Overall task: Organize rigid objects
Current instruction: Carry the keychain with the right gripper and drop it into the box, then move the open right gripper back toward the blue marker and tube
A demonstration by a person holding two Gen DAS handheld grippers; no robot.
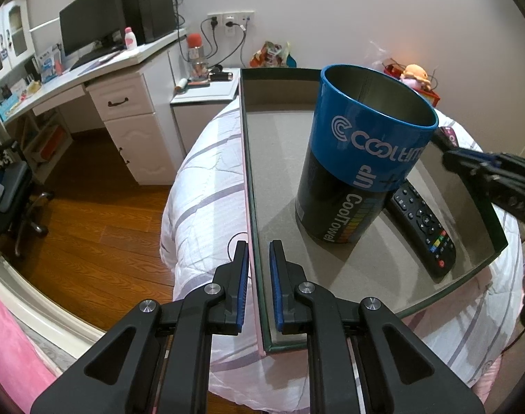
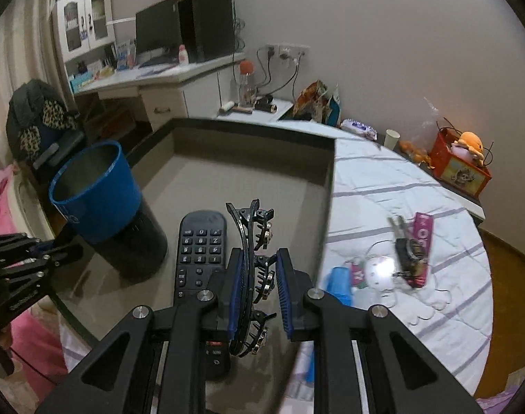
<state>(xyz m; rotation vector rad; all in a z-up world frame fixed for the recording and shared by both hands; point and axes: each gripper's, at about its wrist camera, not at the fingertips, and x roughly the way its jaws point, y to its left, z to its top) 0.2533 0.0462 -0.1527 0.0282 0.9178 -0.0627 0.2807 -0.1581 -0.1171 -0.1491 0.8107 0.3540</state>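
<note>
A shallow grey box (image 1: 283, 179) lies on the bed. In it stand a blue and black tin can (image 1: 359, 158) and a black remote (image 1: 423, 227). My left gripper (image 1: 259, 252) is shut on the box's left wall. My right gripper (image 2: 259, 258) is shut on a black toothed hair clip (image 2: 255, 269) and holds it over the box (image 2: 248, 158), just right of the remote (image 2: 196, 255) and the can (image 2: 103, 200). The right gripper shows at the right edge of the left wrist view (image 1: 448, 160).
On the white striped bedspread (image 2: 417, 296) right of the box lie a blue item (image 2: 338, 284), a white toy (image 2: 378, 270), keys and a pink packet (image 2: 416, 248). A desk (image 1: 100, 79) and nightstand (image 1: 207, 93) stand beyond the bed; a wooden floor (image 1: 100, 227) lies left.
</note>
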